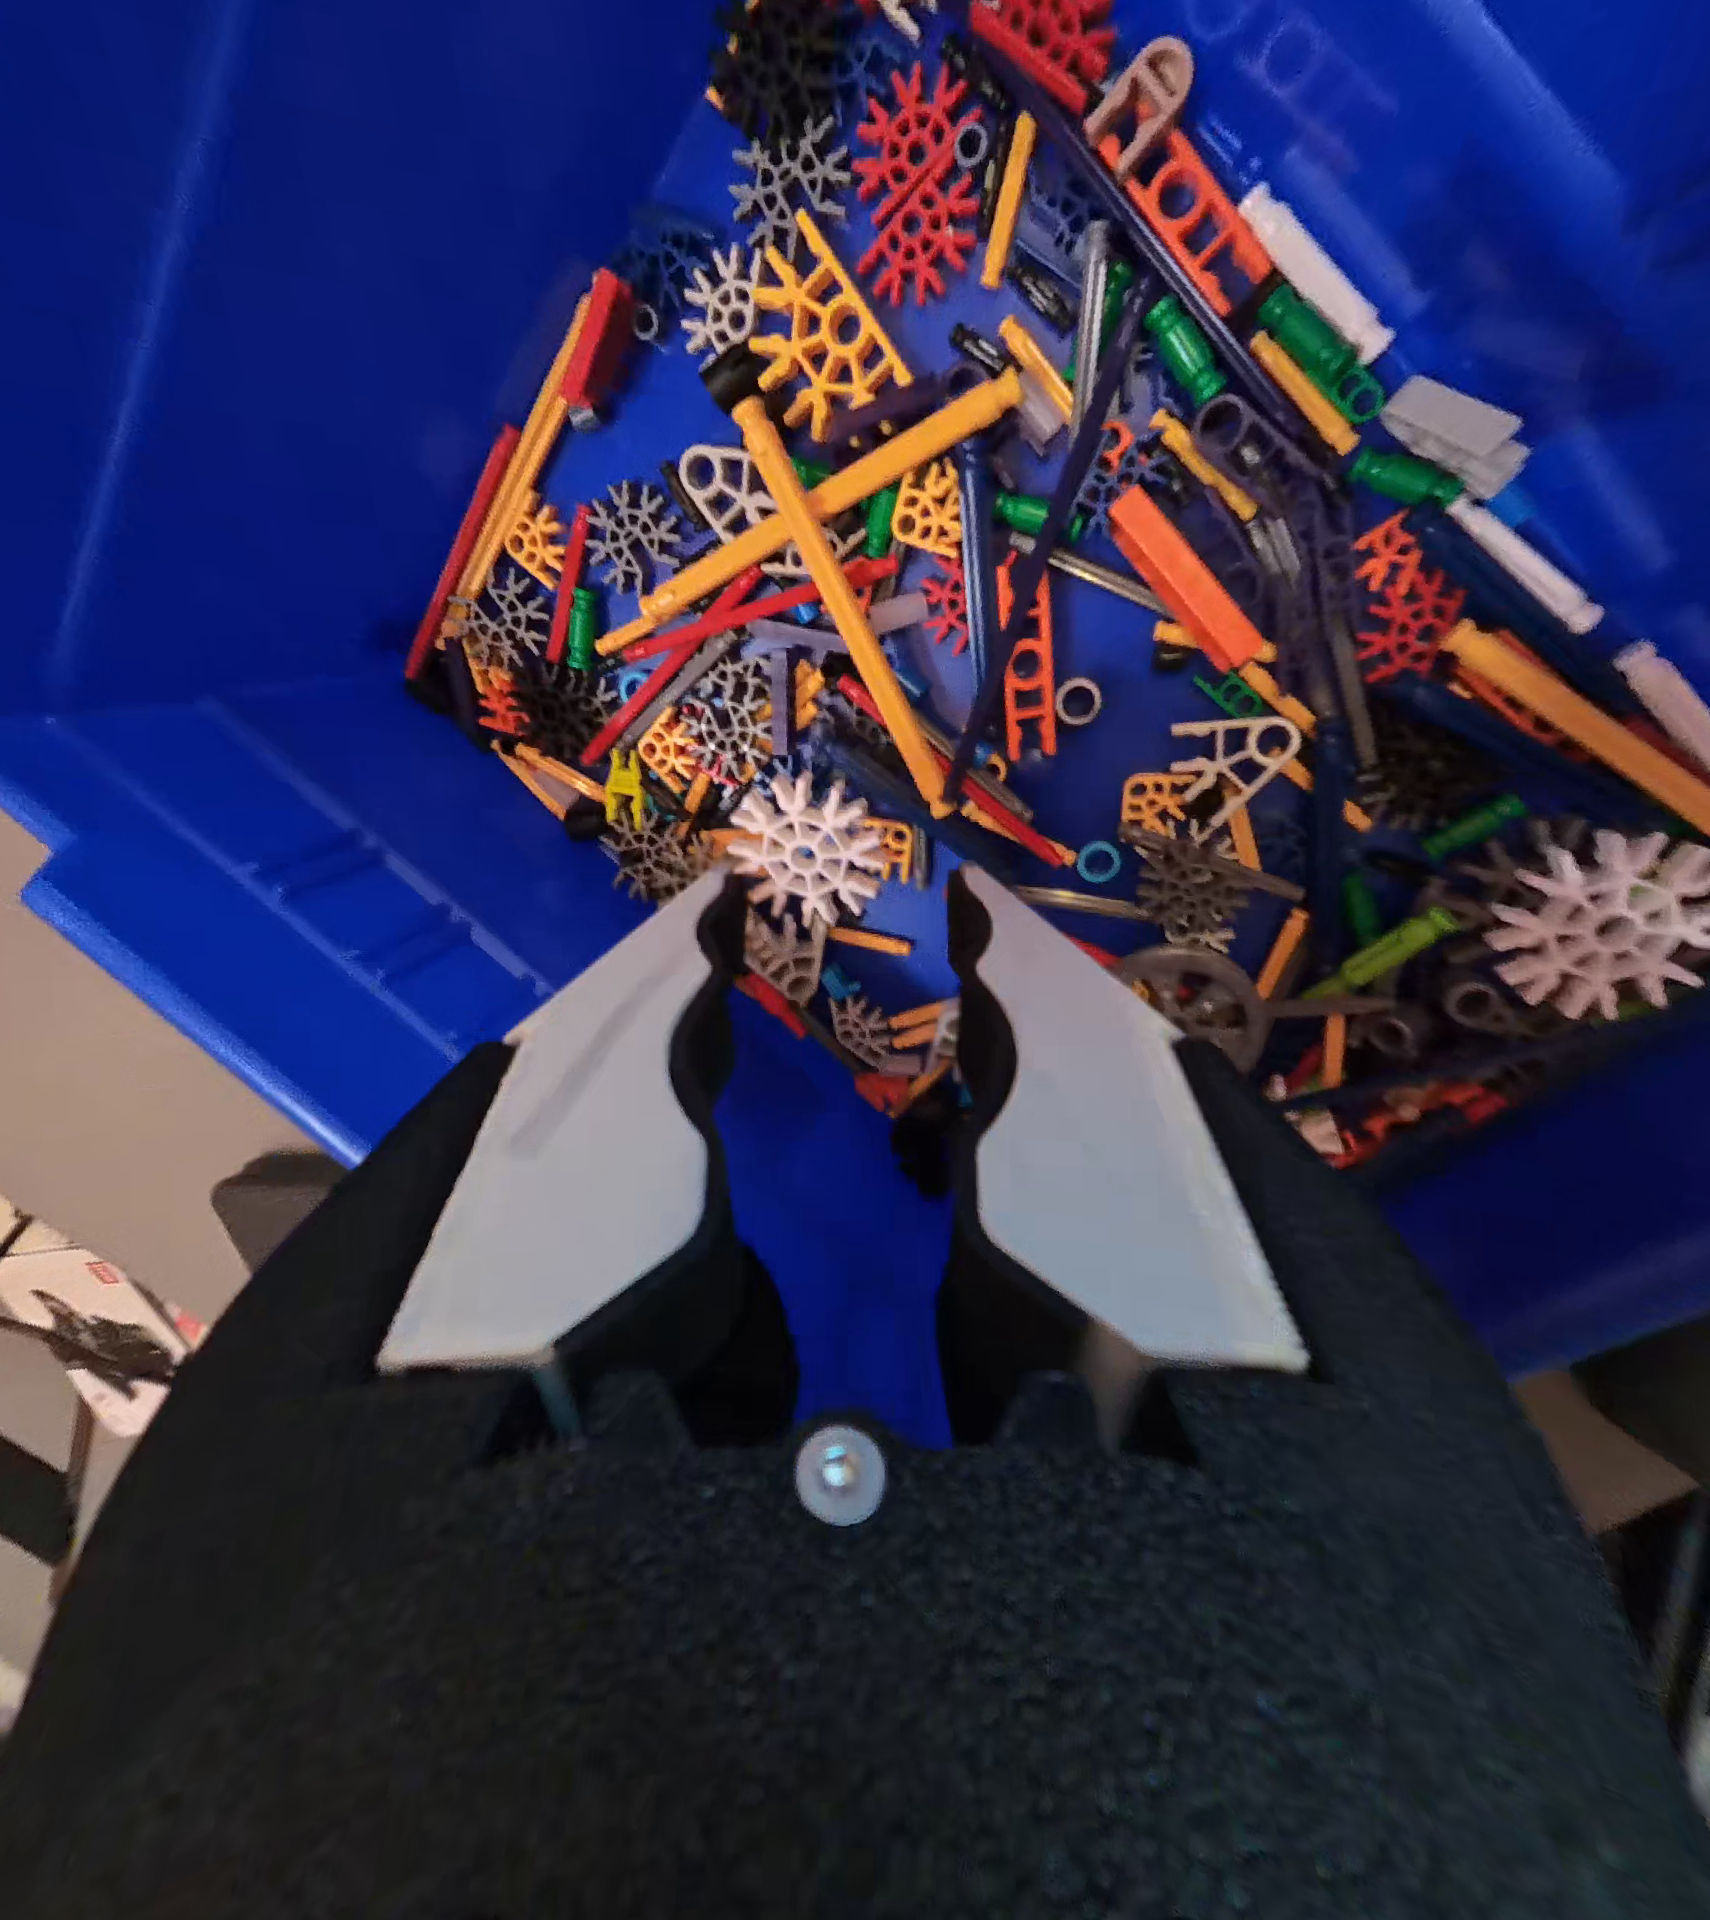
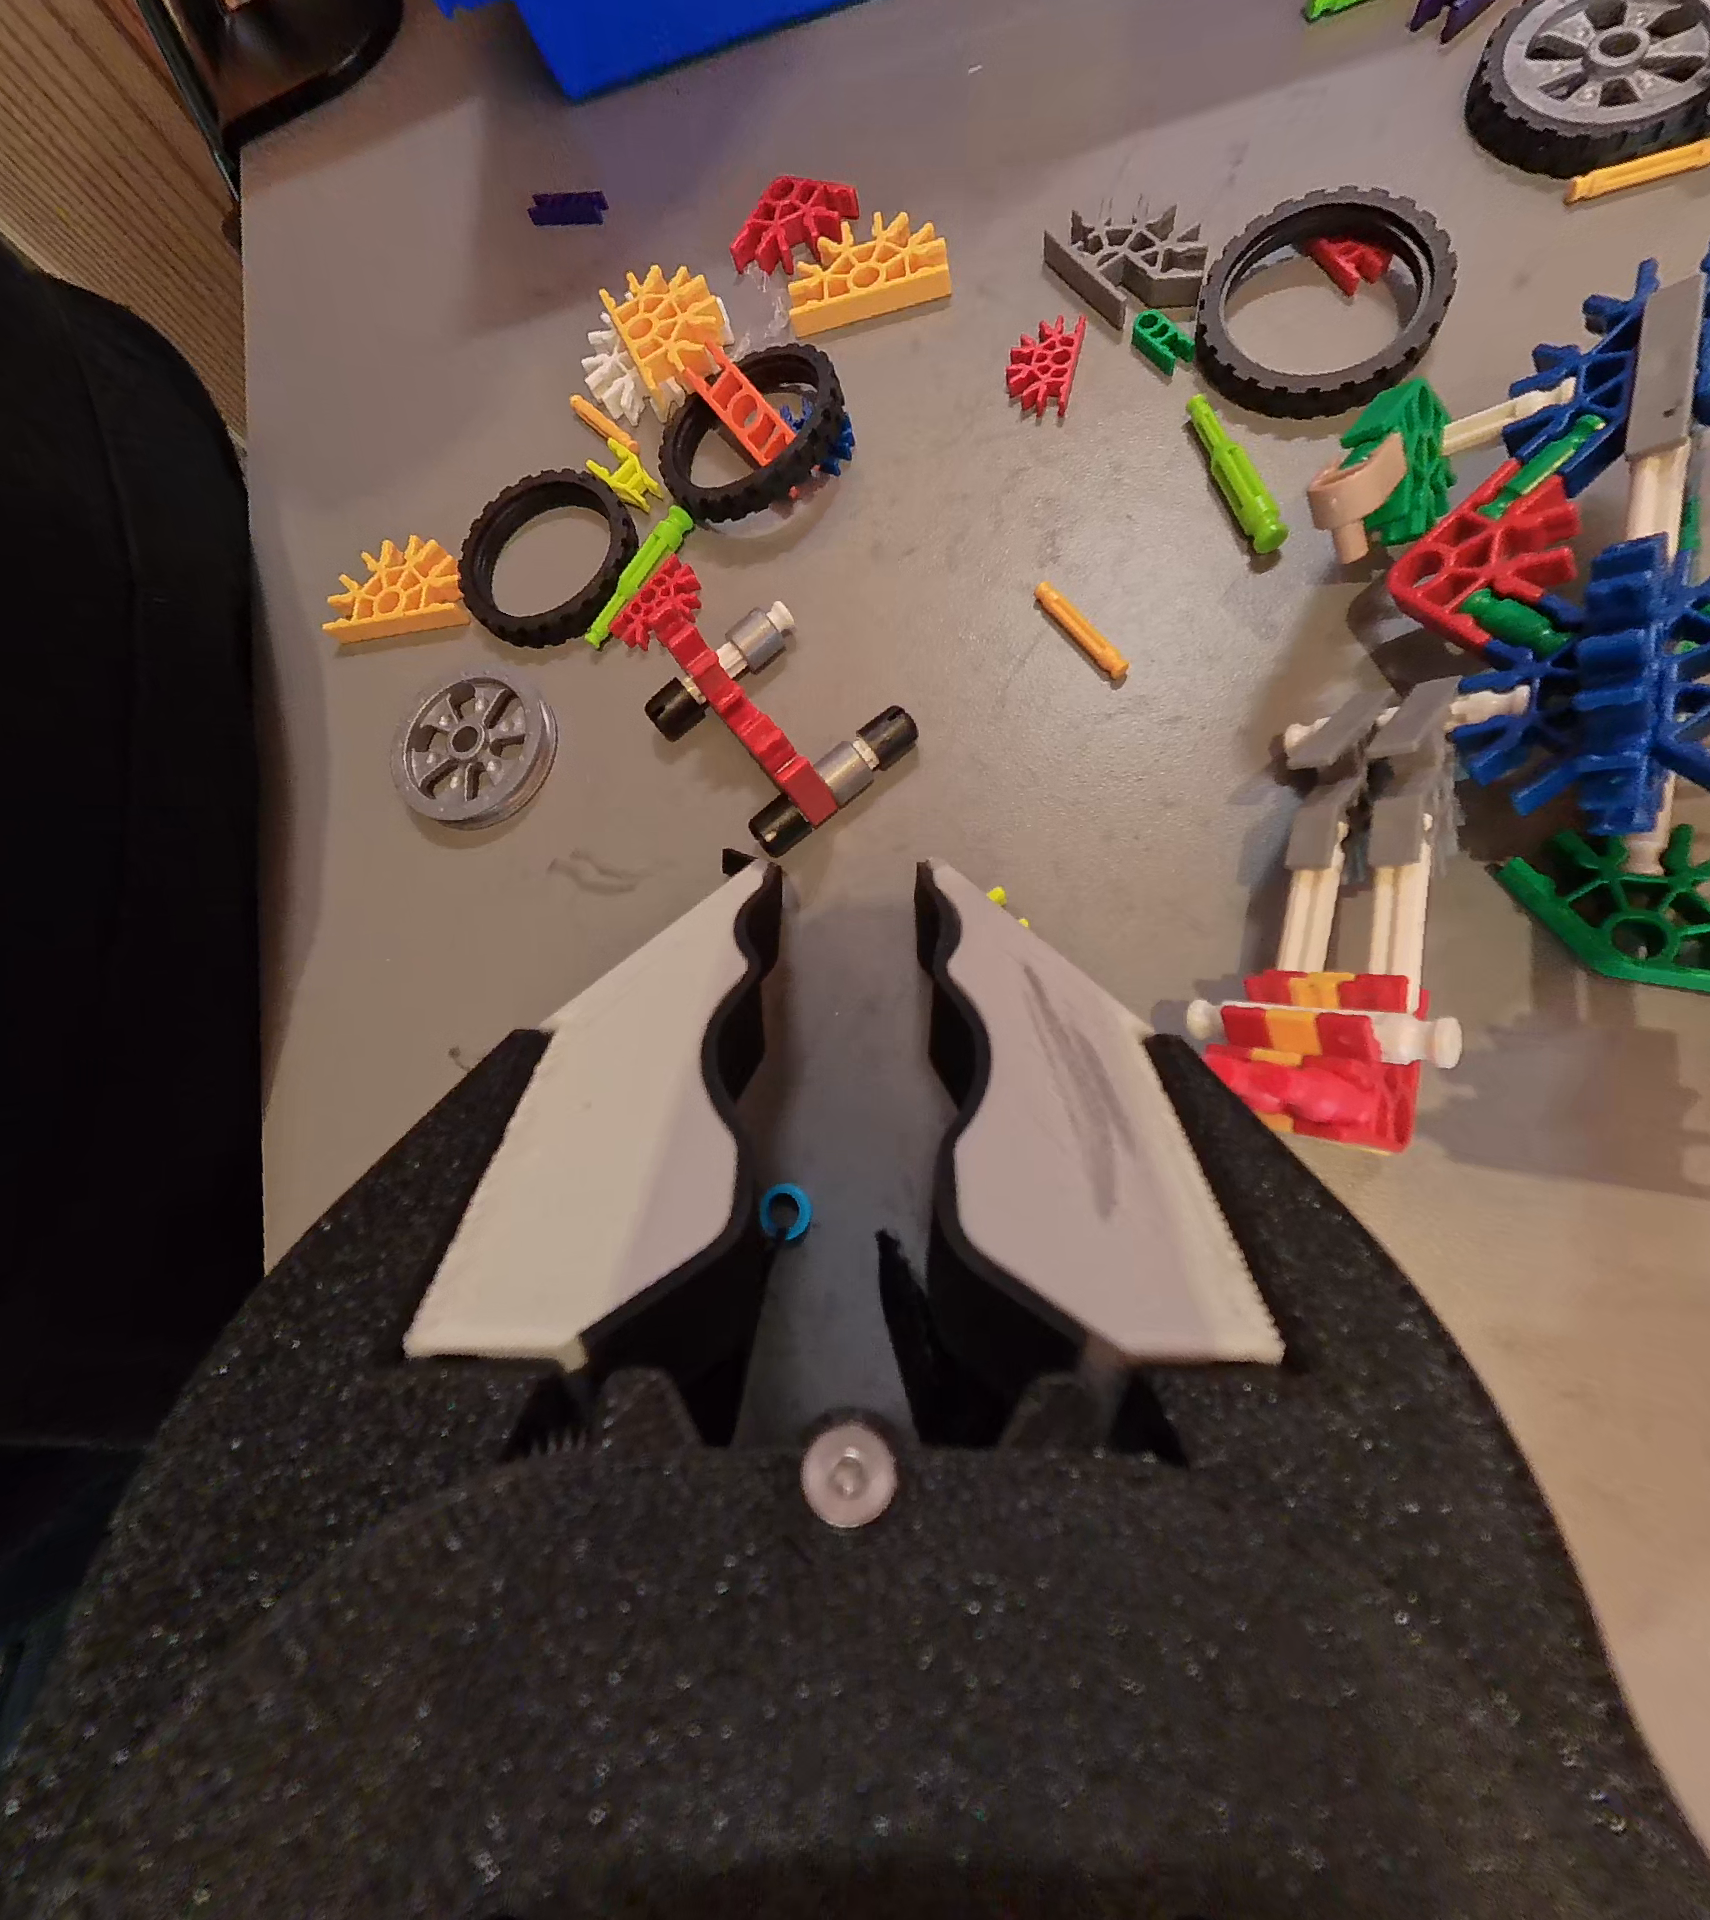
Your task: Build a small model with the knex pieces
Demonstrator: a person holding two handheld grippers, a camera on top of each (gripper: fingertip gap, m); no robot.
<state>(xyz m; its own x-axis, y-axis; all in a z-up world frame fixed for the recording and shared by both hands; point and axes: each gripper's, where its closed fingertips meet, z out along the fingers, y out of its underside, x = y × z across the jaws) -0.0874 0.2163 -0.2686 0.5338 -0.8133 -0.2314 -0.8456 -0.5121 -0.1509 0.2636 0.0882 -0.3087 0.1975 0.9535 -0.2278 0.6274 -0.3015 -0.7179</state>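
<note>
Both grippers are half open and hold nothing. Left gripper [image 1: 835,894] hangs over the blue bin [image 1: 311,416], tips beside a white snowflake connector [image 1: 806,850]; right gripper [image 2: 851,883] hovers near a red axle piece [image 2: 747,707] on the worktop [image 2: 986,520].

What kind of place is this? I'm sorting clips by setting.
Probably a hobby or play table indoors, not a workshop line: a blue bin full of plastic construction-toy pieces, loose tyres on a grey tabletop, and a half-built model beside them.
</note>
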